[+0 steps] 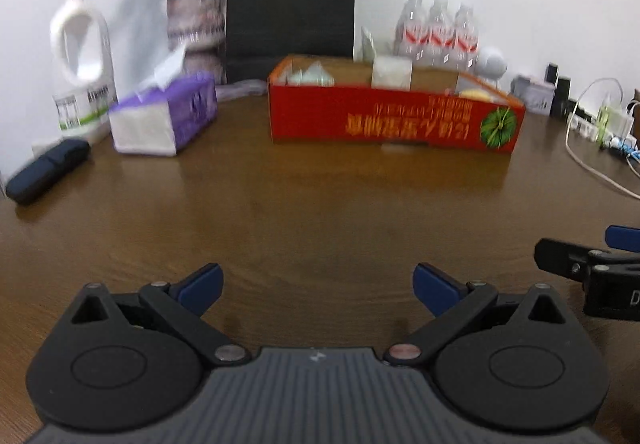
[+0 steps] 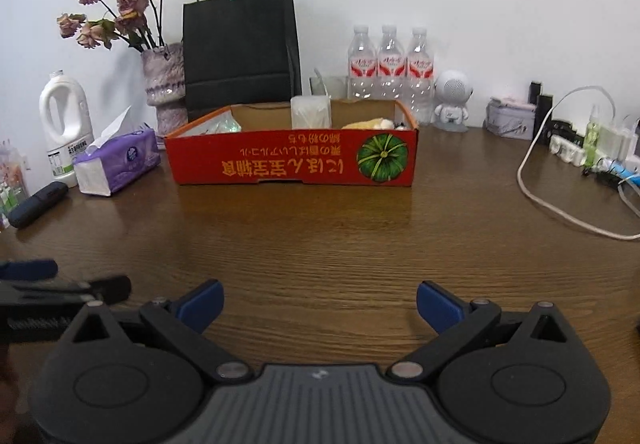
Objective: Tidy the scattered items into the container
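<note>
The red cardboard box (image 2: 292, 158), its printed lettering upside down beside a green pumpkin picture, sits at 12 o'clock on the brown worktop (image 2: 320, 244), well apart from both claws. Only parts of its contents rise above the near wall: a white cube-shaped item (image 2: 311, 112) against the back wall, a crinkled clear packet (image 2: 222, 123) at the box's 9 o'clock end, and a yellowish object (image 2: 370, 123) toward 3 o'clock whose form cannot be made out. The right claw (image 2: 320, 306) stands wide open with nothing between its blue pads; the left claw (image 1: 318, 290) is likewise spread and empty. The left wrist view is motion-blurred, softening the box (image 1: 394, 120) and the flowers behind it, while the right wrist view is sharp and shows three water bottles (image 2: 390, 64), a black paper bag (image 2: 240, 52) and a small white robot figure (image 2: 452, 100) clearly. Each view catches the other claw cut off at its edge, at 3 o'clock (image 1: 596, 268) and at 9 o'clock (image 2: 60, 292). A purple tissue pack (image 2: 116, 164) lies at the box's 9 o'clock.
</note>
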Motion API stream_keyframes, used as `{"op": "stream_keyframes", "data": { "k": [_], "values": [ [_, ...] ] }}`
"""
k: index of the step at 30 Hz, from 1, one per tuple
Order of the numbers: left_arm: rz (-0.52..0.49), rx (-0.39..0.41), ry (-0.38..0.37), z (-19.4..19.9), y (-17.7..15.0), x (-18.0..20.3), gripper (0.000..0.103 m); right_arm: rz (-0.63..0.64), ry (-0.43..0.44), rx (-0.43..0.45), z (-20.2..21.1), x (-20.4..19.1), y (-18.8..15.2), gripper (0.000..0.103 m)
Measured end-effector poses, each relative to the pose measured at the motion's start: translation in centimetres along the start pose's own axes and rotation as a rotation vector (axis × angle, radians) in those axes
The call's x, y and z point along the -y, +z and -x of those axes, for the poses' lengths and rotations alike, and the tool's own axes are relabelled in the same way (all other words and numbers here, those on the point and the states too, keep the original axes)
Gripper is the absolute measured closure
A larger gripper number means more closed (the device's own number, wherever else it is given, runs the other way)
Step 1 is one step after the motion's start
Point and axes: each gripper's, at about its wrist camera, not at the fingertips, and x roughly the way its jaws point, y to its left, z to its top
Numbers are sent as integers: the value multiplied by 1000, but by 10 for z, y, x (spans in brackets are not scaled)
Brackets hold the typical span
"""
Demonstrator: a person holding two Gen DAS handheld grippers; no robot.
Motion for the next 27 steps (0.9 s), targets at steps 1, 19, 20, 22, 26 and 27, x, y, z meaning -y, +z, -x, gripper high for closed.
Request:
{"op": "stream_keyframes", "data": {
  "k": [1,19,20,22,26,27],
  "values": [
    [4,5,5,-1,0,-1,0,0,0,-19,-4,0,0,0],
    [-31,-69,0,-23,4,6,0,37,-62,-132,-34,-6,5,0],
    [-31,-69,0,-23,4,6,0,38,-62,-132,-34,-6,4,0],
    [-27,-69,-1,-23,5,6,0,39,-64,-132,-35,-7,4,0],
    [-30,-69,0,-24,5,7,0,38,-63,-132,-35,-6,5,0],
    [-32,-69,-1,-24,5,8,0,38,-63,-132,-35,-6,5,0]
  ]
}}
